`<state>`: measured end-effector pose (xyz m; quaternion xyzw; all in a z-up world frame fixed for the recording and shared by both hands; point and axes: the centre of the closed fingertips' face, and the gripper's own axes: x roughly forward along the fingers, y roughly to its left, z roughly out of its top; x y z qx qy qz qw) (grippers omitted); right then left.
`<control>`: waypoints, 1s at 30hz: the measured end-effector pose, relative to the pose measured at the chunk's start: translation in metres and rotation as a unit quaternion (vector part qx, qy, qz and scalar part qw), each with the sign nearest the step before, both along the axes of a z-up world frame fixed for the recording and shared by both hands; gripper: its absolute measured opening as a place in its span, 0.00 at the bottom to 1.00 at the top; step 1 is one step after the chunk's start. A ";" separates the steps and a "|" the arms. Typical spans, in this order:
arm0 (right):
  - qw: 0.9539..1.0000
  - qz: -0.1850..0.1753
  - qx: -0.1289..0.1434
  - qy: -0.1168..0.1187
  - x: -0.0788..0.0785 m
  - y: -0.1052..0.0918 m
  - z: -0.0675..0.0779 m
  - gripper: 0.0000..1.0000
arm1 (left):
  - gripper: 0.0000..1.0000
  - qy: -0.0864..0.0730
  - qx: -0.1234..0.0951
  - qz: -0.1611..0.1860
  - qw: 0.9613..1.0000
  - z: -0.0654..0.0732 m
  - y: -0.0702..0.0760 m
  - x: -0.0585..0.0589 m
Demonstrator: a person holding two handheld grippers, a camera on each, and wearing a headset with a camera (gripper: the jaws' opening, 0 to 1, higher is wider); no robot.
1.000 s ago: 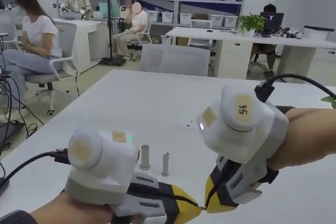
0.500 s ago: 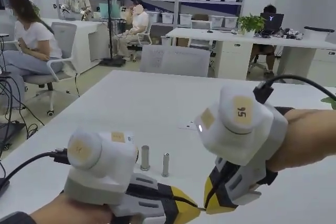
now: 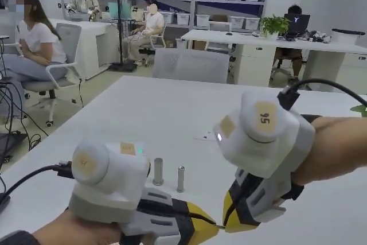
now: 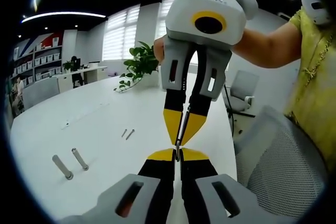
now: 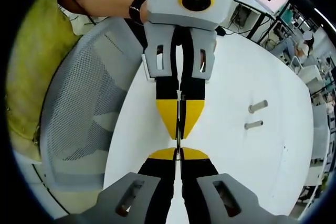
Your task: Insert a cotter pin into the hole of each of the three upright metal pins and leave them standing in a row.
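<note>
The white table (image 3: 172,113) stretches ahead of you, and a grey mesh chair (image 5: 79,114) stands at its near edge. You're holding both tools low over the near part of the table, tip to tip. Your left gripper (image 4: 177,155) has its yellow-tipped jaws drawn narrow, almost touching. Your right gripper (image 4: 181,135) faces it, nipped shut on a slim metal piece (image 4: 183,121) that runs lengthwise between its jaws. That piece reaches your left tips, but you cannot tell whether they grip it too.

Just beyond your left tool, two metal pins stand upright side by side, one (image 3: 158,171) and the other (image 3: 181,179), close but apart. Farther out on the table, a pair of loose cotter pins (image 4: 125,133) lies flat, just beside each other.
</note>
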<state>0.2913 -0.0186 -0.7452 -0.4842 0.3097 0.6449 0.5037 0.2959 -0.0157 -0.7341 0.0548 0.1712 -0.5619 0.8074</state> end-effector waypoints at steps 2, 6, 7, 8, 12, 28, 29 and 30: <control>1.000 -0.001 0.001 0.000 0.000 0.000 0.000 0.04 | 0.00 -0.001 0.001 0.000 1.000 0.000 0.000 0.000; 1.000 -0.001 0.002 0.001 0.000 0.000 0.000 0.04 | 0.00 -0.001 0.000 0.001 1.000 0.000 0.000 0.001; 1.000 -0.001 0.002 0.002 0.000 0.000 0.000 0.04 | 0.00 0.000 0.000 0.000 1.000 0.000 0.000 0.000; 1.000 -0.001 0.003 0.003 0.000 0.000 0.000 0.04 | 0.00 0.000 0.000 0.000 1.000 0.000 0.000 0.000; 1.000 0.000 0.004 0.009 -0.001 0.000 0.000 0.05 | 0.00 0.000 -0.002 -0.003 1.000 0.000 -0.001 0.000; 0.999 -0.002 0.002 0.032 -0.004 0.000 -0.005 0.06 | 0.00 -0.007 -0.012 -0.015 1.000 0.006 -0.003 -0.004; 0.999 -0.002 0.001 0.035 -0.005 0.000 -0.006 0.06 | 0.00 -0.008 -0.012 -0.016 1.000 0.006 -0.003 -0.005; 0.999 -0.002 0.002 0.035 -0.005 0.000 -0.006 0.06 | 0.00 -0.008 -0.012 -0.016 1.000 0.006 -0.003 -0.005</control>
